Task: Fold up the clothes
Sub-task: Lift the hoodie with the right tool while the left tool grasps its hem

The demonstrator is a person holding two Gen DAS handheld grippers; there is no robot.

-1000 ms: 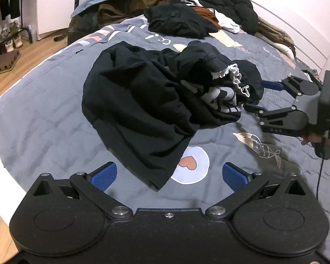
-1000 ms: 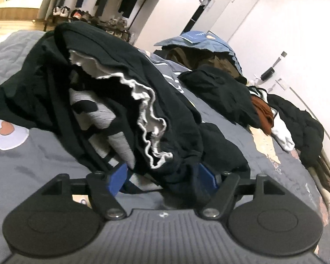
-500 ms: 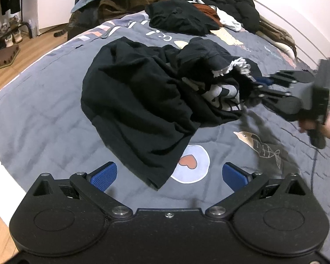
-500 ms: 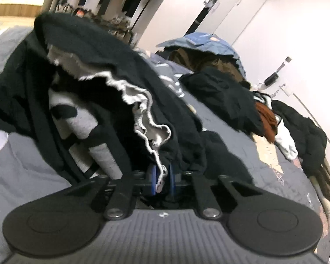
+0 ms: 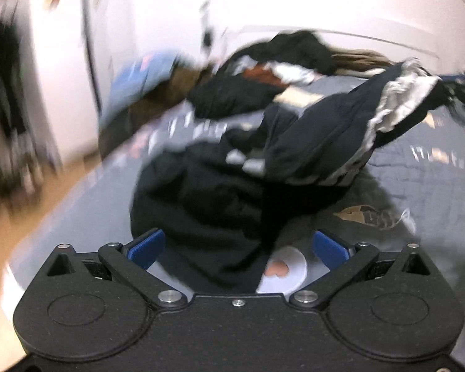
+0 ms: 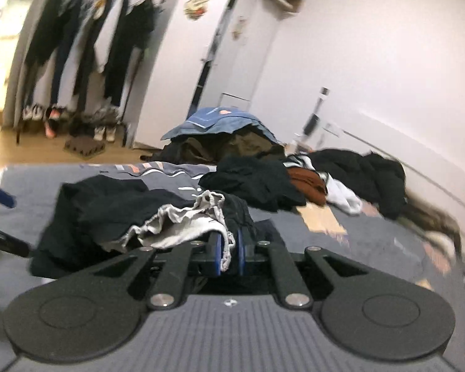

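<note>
Your right gripper (image 6: 229, 252): blue pads pressed together on the grey-white ruffled hem of the black garment (image 6: 108, 214), lifting that end off the grey bedspread (image 6: 372, 248). Your left gripper (image 5: 237, 248): jaws spread wide, holding nothing, low over the garment's trailing end. Clothes pile (image 6: 263, 179): beyond, on the bed.

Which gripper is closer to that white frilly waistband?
Right. The right gripper is shut on the frilly waistband; the left gripper is open at the garment's far end.
</note>
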